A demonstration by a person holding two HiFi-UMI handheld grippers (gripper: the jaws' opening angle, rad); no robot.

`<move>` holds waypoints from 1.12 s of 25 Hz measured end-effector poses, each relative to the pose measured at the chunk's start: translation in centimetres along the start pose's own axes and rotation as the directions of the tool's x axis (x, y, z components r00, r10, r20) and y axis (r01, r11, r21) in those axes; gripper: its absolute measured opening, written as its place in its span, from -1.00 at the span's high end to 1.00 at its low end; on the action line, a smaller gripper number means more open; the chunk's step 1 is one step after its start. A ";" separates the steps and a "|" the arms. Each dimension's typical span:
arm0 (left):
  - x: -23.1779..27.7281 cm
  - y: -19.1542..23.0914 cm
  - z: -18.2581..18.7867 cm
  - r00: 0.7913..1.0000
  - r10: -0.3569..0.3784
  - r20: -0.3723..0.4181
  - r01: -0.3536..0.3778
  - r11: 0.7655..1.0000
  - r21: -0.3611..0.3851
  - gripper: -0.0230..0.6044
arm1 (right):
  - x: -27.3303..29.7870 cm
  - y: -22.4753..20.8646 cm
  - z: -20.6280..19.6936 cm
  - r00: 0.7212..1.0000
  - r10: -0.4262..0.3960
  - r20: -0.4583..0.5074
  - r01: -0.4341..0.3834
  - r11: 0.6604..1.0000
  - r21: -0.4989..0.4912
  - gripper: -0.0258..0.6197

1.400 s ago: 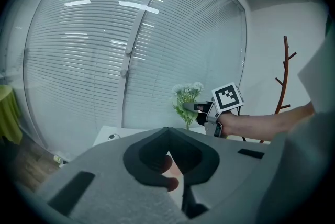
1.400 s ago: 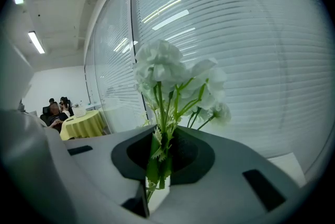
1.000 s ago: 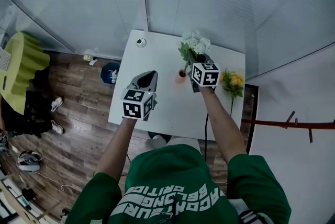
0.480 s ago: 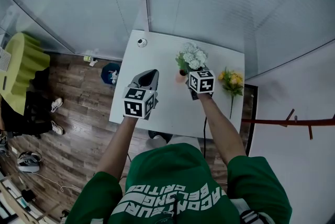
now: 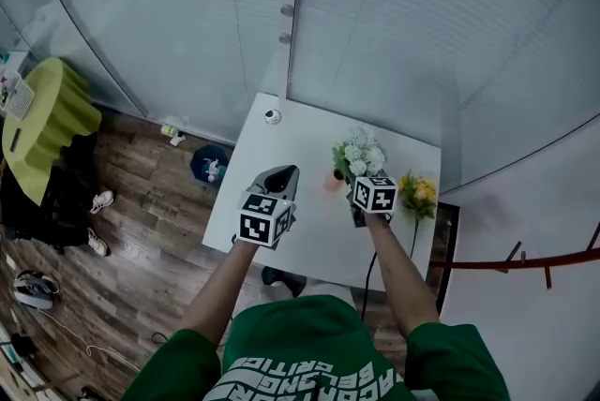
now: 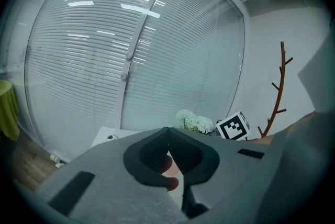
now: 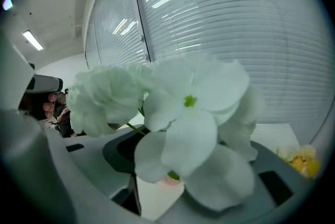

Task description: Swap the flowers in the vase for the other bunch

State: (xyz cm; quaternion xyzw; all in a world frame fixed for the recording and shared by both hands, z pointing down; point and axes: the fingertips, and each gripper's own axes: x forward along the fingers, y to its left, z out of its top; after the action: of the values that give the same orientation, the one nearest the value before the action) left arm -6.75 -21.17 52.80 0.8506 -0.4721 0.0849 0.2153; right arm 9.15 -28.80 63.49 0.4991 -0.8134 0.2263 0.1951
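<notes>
The right gripper (image 5: 367, 187) has just been opening its jaws. They stand apart around the green stems of the bunch of white flowers (image 5: 359, 153), right over the small pink vase (image 5: 335, 181) on the white table (image 5: 281, 141). The left gripper (image 5: 281, 176) is closed and empty. Risk-wise, that top-heavy bunch could tip the little vase, or a petal could snag on a jaw when backing out.

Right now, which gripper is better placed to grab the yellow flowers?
Right. The right gripper, jaws just opened around the white flowers, sits beside the yellow flowers near the table edge. The left gripper is shut, on the vase's far side.
</notes>
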 end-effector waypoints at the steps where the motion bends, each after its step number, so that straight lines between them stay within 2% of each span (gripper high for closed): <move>1: -0.3 -0.3 -0.1 1.000 -0.004 -0.002 0.004 1.000 0.000 0.90 | -0.4 0.1 -0.5 1.000 -0.005 -0.018 0.005 1.000 0.005 0.35; 9: -1.8 -0.5 1.3 1.000 -0.019 0.023 0.018 0.999 0.035 0.90 | -1.9 0.5 -1.7 0.995 -0.031 -0.096 0.033 0.999 0.018 0.32; 16: -3.5 -1.5 0.9 0.998 -0.049 0.034 0.048 0.998 0.027 0.90 | -4.3 0.8 -3.6 0.989 -0.039 -0.141 0.049 0.997 0.067 0.32; 24: -3.8 -2.5 -0.5 0.997 -0.077 -0.003 0.077 0.997 0.030 0.90 | -7.6 0.9 -4.7 0.993 -0.058 -0.102 0.068 0.993 0.099 0.32; 28: -4.1 -3.6 -0.9 0.997 -0.082 -0.014 0.083 0.996 0.042 0.90 | -10.8 0.2 -4.4 0.994 -0.079 -0.070 0.084 0.994 0.076 0.33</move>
State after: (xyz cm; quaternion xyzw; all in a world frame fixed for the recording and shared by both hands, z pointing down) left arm -5.86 -15.97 51.15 0.8732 -0.4334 0.0912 0.2033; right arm 13.95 -18.42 61.20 0.5313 -0.7758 0.2666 0.2116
